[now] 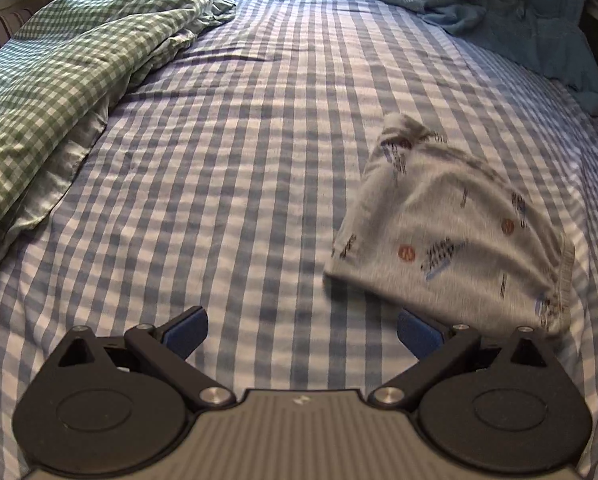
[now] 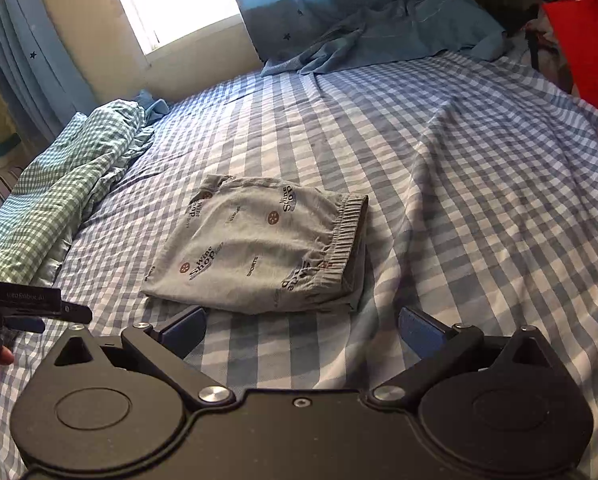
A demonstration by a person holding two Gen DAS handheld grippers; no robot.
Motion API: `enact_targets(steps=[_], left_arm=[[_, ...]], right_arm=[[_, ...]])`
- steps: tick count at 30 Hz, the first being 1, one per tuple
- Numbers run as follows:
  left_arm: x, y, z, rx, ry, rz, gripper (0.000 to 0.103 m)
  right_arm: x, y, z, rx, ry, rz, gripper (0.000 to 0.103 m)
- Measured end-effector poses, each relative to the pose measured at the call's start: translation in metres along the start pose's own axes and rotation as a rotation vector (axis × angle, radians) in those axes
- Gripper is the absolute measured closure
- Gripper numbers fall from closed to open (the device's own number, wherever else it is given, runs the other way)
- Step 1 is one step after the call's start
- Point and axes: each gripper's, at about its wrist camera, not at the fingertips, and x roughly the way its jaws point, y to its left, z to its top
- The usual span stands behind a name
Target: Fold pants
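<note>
The grey printed pants (image 2: 259,248) lie folded into a compact bundle on the blue checked bed sheet (image 2: 459,184), elastic waistband to the right. In the left wrist view the pants (image 1: 451,232) lie ahead and to the right. My left gripper (image 1: 301,330) is open and empty, just near the bundle's near edge; it also shows at the left edge of the right wrist view (image 2: 39,314). My right gripper (image 2: 301,330) is open and empty, just in front of the pants, not touching them.
A green checked duvet (image 1: 67,72) is bunched along the bed's left side. Blue curtain cloth (image 2: 379,32) is piled at the far end under a window. A red bag (image 2: 591,36) stands at the right edge.
</note>
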Motion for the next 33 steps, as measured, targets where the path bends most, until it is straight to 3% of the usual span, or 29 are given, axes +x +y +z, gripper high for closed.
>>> enact_targets(steps=[6, 10, 14, 19, 22, 24, 25, 28, 33], left_arm=[[0.06, -0.022, 0.043, 0.017, -0.065, -0.01, 0.0], [0.101, -0.034, 0.06, 0.062, -0.011, -0.009, 0.0], [0.128, -0.039, 0.068, 0.095, 0.112, -0.067, 0.003], [0.139, -0.03, 0.067, 0.066, 0.187, -0.152, 0.016], [0.139, -0.027, 0.07, 0.053, 0.203, -0.157, 0.024], [0.138, -0.026, 0.072, 0.047, 0.215, -0.17, 0.032], [0.137, -0.027, 0.072, 0.047, 0.217, -0.173, 0.04], [0.134, -0.031, 0.073, 0.054, 0.226, -0.186, 0.055], [0.139, -0.052, 0.087, 0.082, 0.236, -0.139, 0.07]], right_arm=[[0.084, -0.044, 0.064, 0.024, 0.071, 0.109, 0.001], [0.143, -0.069, 0.093, 0.084, 0.157, 0.152, 0.001], [0.181, -0.088, 0.104, 0.214, 0.268, 0.244, 0.005], [0.181, -0.091, 0.101, 0.225, 0.271, 0.304, 0.009], [0.177, -0.096, 0.098, 0.216, 0.256, 0.303, 0.018], [0.173, -0.092, 0.098, 0.145, 0.25, 0.244, 0.044], [0.171, -0.087, 0.097, 0.09, 0.246, 0.212, 0.048], [0.169, -0.084, 0.096, 0.081, 0.247, 0.205, 0.053], [0.173, -0.096, 0.095, 0.243, 0.258, 0.229, 0.052]])
